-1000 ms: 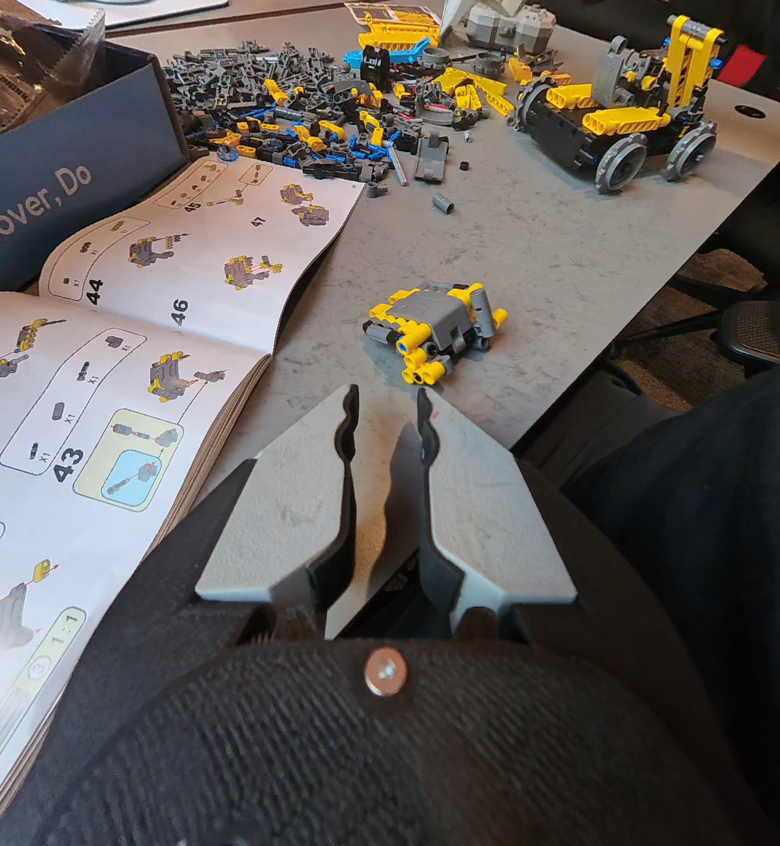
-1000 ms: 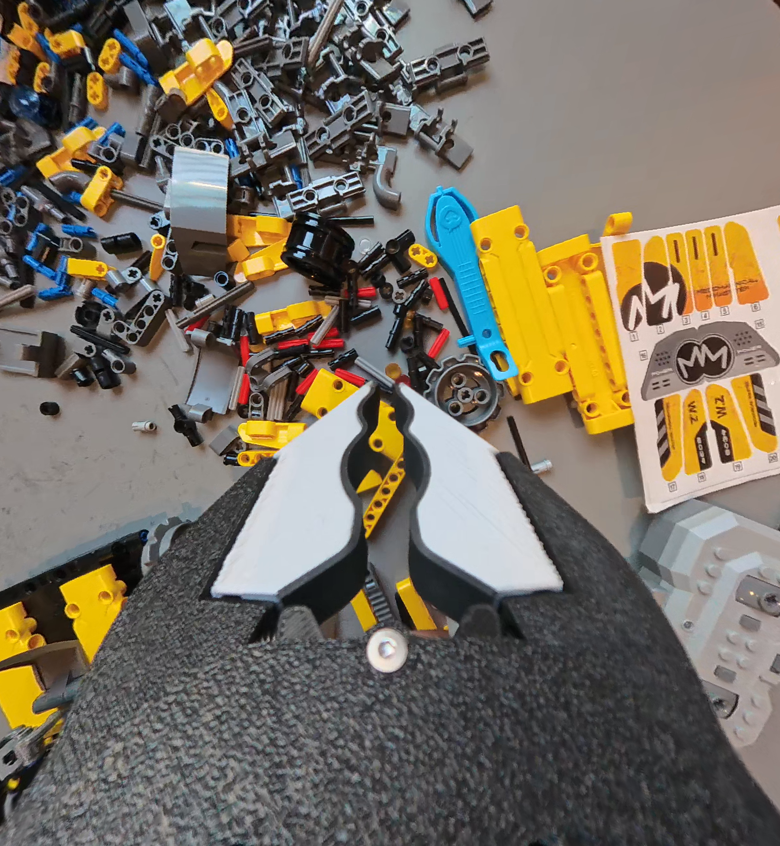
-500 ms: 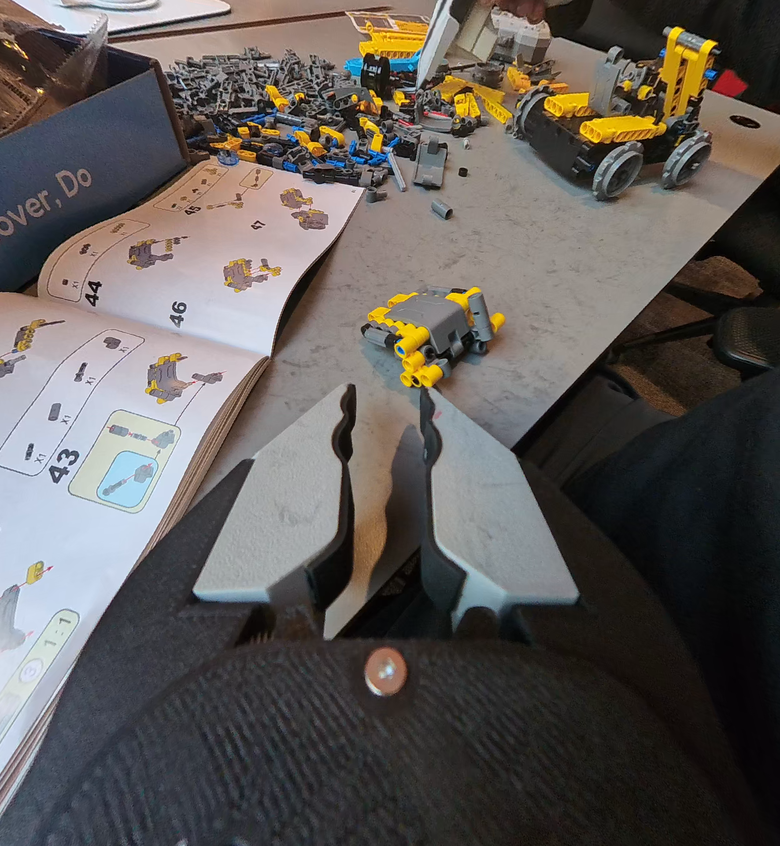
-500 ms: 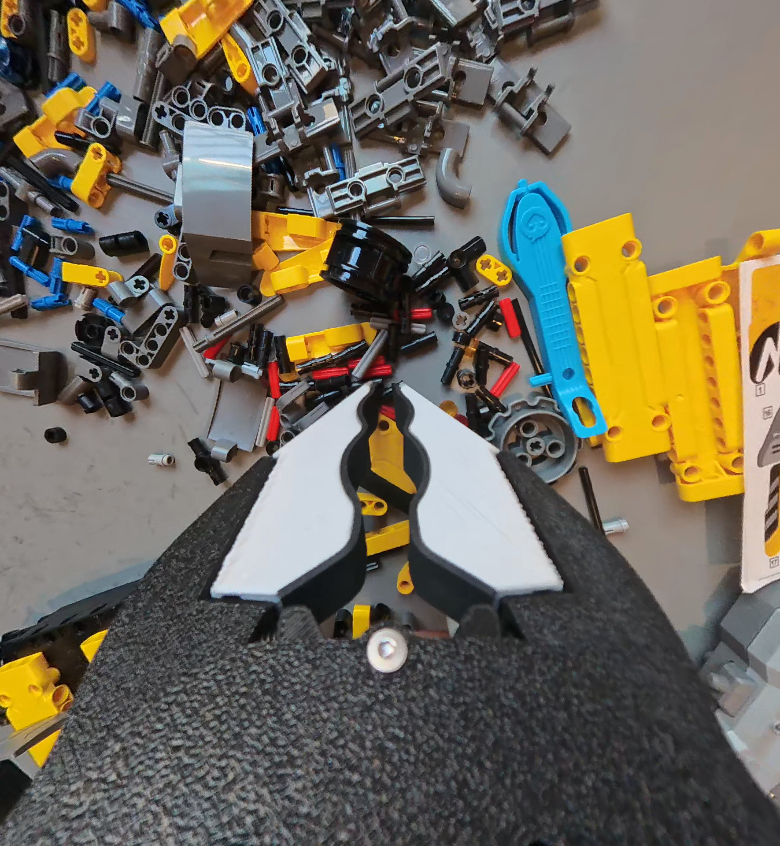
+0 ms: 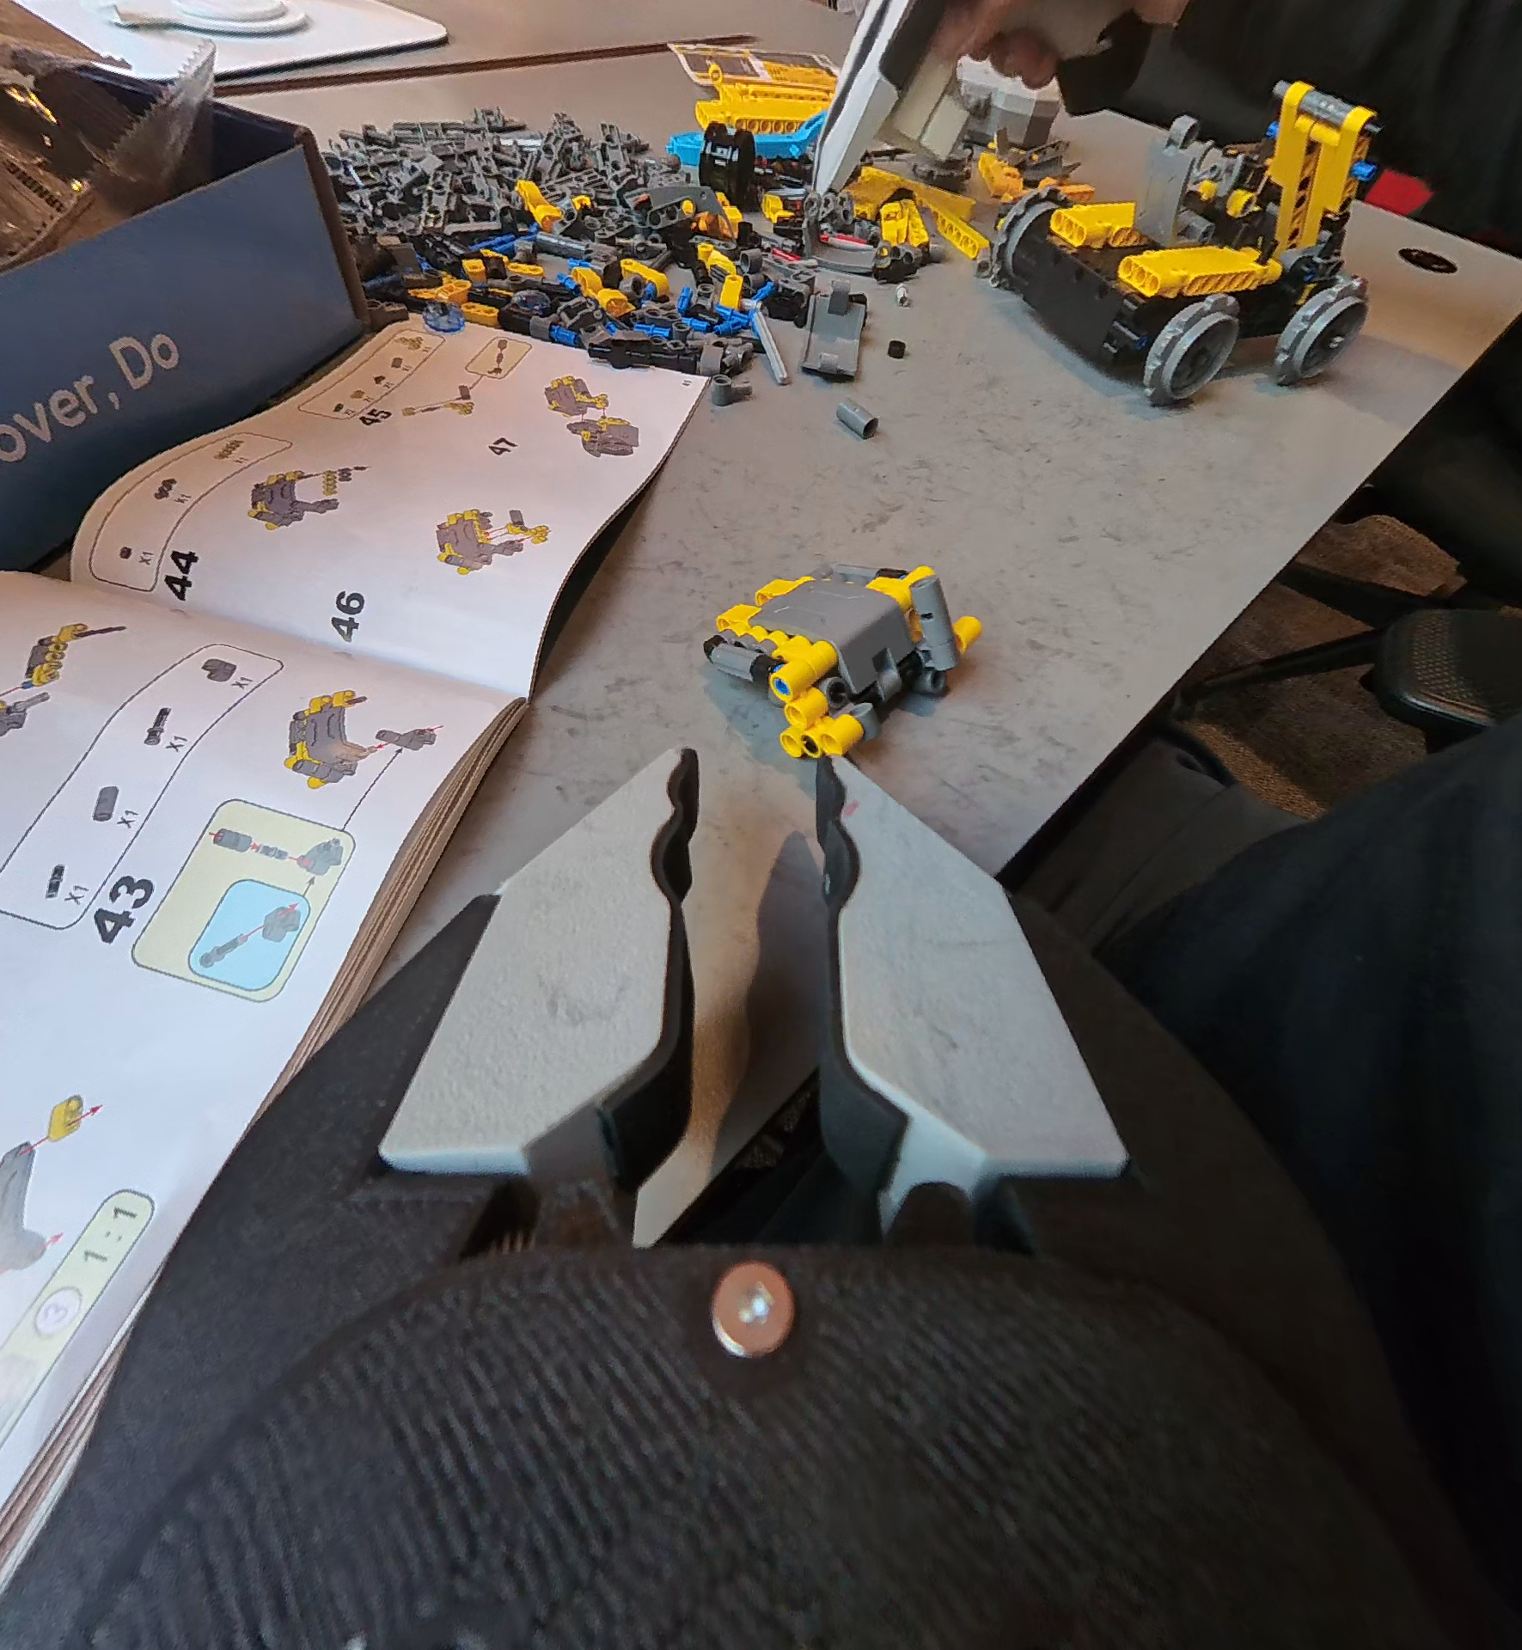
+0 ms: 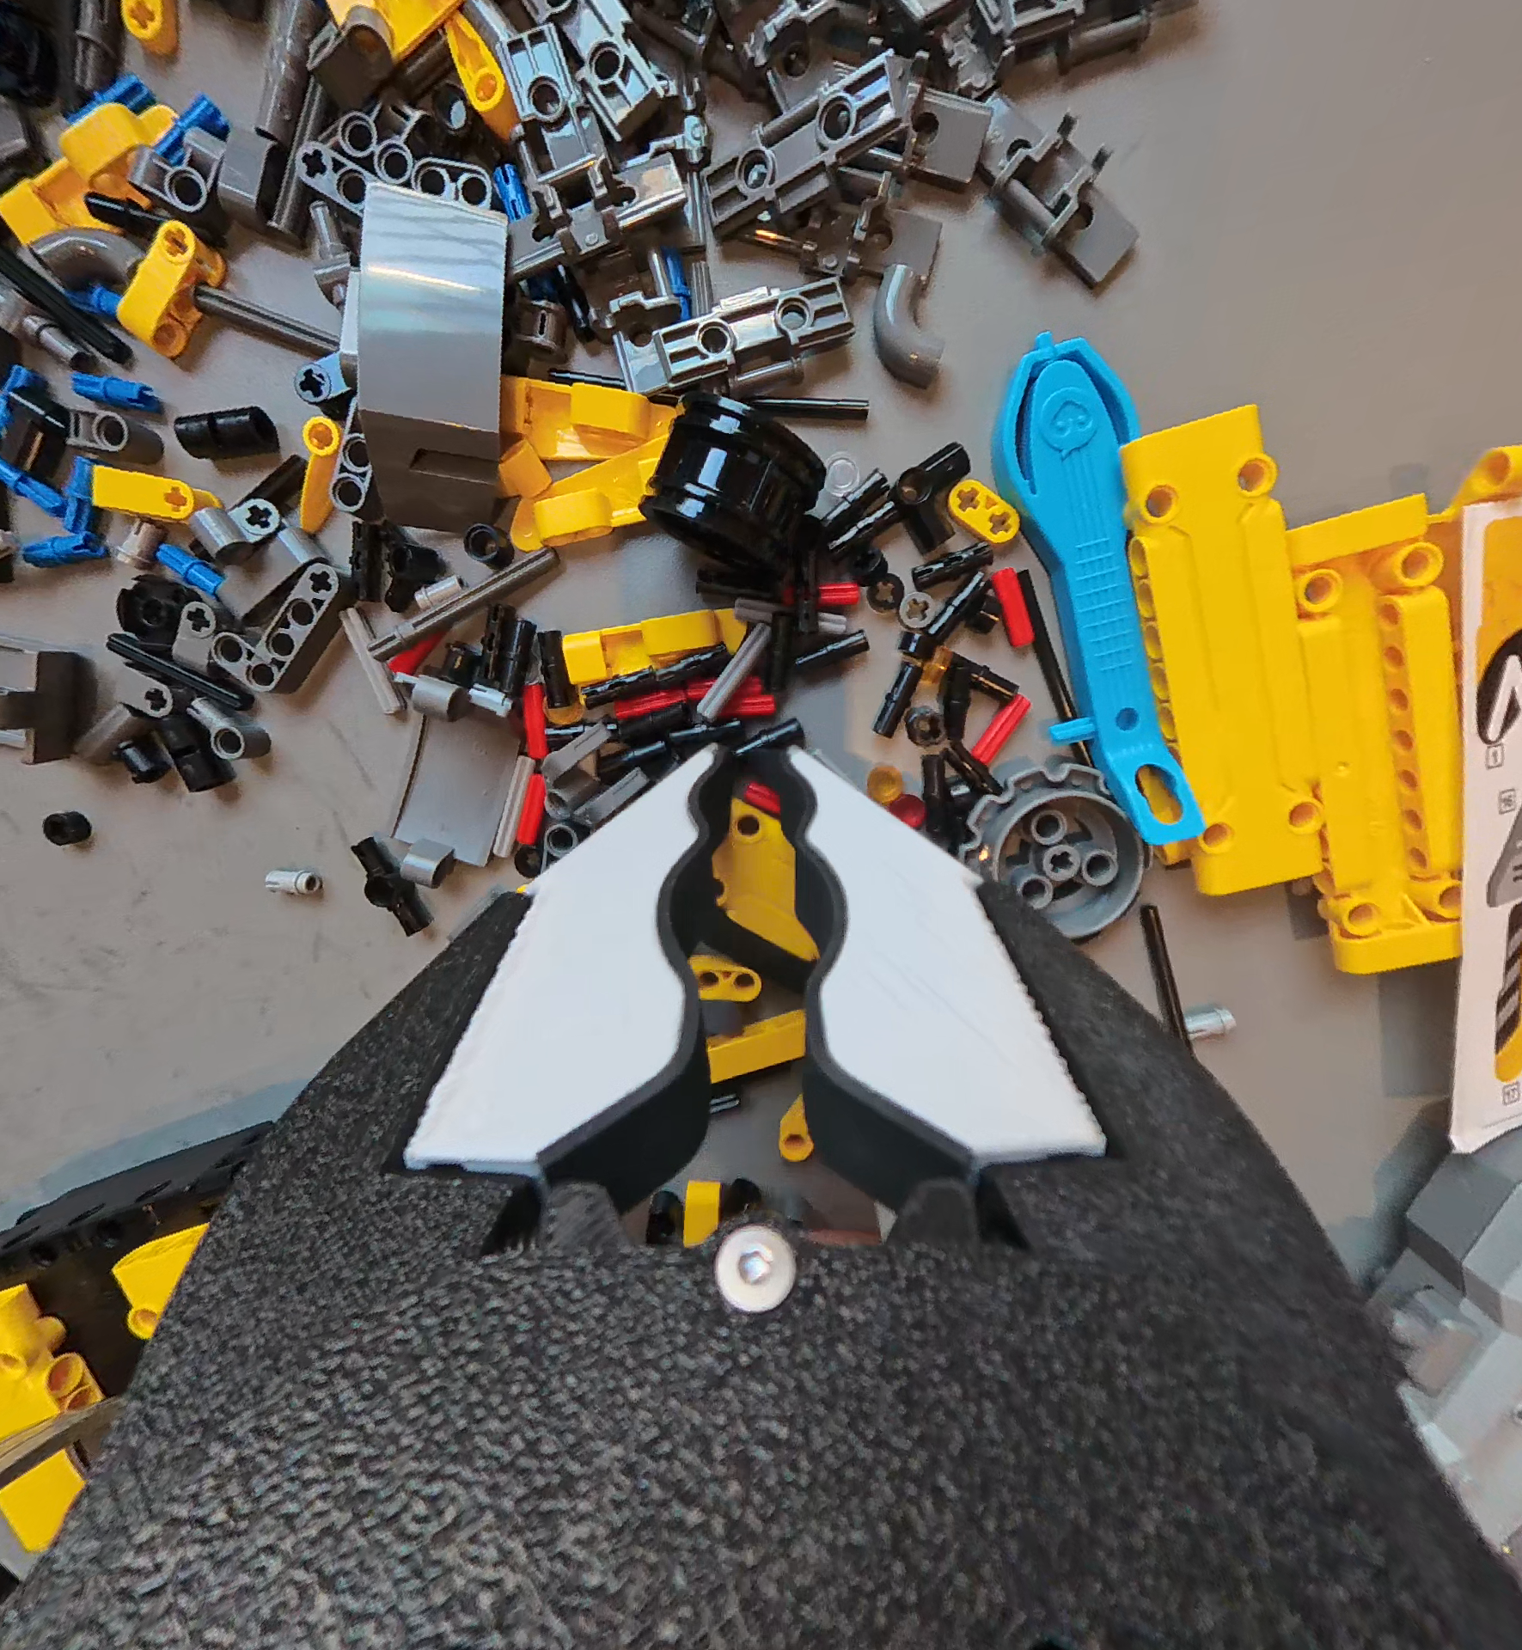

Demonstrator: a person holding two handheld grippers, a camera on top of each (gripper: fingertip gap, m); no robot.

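Left wrist view shows the left gripper low over the near edge of the grey table. It points to the far side and is tilted a little down. Its jaws stand apart with nothing between them. Just beyond its tips lies a small grey and yellow sub-assembly, not touched. To the left lies an open instruction booklet, and behind it stands a dark blue box. Farther off is the pile of loose parts, with a half-built yellow and black vehicle to its right.

The right gripper points steeply down over this pile, close to the parts. Its jaws are only narrowly parted and I see nothing held between them. A black pin lies just in front of the tips, among red and black pins. A black wheel is farther, a grey gear hub is to the right, and a blue tool leans on yellow panels.

In my judgement the pins are small, crowded and crossing each other. A clean grip there needs the tips on one pin alone, across its short side.
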